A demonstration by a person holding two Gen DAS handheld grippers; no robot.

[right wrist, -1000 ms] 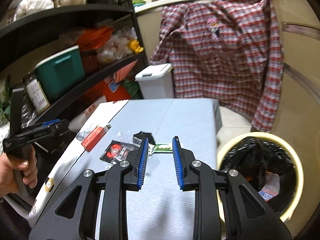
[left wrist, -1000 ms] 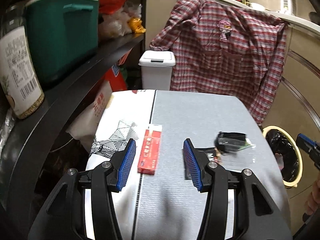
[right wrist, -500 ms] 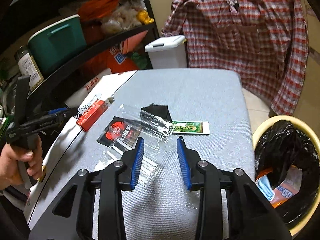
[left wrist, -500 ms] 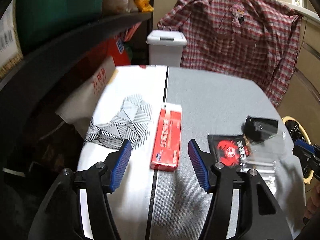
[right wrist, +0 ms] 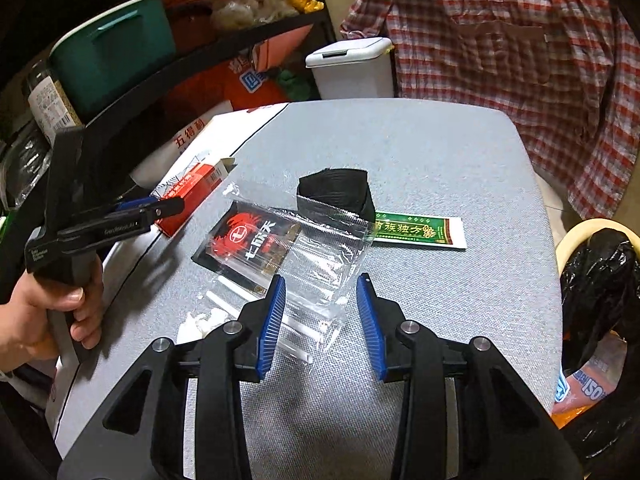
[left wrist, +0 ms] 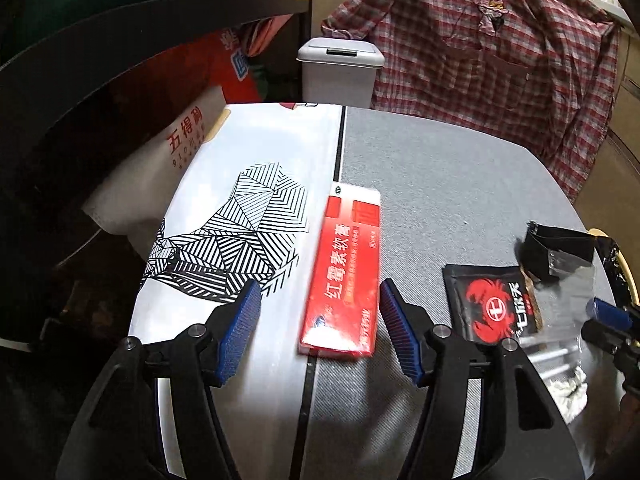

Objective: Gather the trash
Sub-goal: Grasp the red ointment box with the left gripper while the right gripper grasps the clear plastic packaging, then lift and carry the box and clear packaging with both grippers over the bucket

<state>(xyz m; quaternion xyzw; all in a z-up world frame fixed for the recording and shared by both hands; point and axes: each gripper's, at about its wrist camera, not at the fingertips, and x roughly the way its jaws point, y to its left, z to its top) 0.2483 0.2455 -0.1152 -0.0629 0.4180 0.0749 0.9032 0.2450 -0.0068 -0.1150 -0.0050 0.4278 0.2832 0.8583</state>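
The job is at its start: the trash lies on the surface (right wrist: 420, 152) and nothing is picked up yet.

The left tool (left wrist: 316, 334) hangs over the red box (left wrist: 344, 280), which lies near the left edge of the surface. Its jaws are opening, with the near end of the box between them, but the pads do not touch it. It holds nothing.

The right tool (right wrist: 320, 320) hangs over the clear bag (right wrist: 320, 252) in the middle of the surface. Its jaws are apart and empty. The bag's corner sits between them, not pinched.

Next, I think each tool must go lower and squeeze its thing. Then the trash can go in the bin (right wrist: 592, 264) by the right edge.
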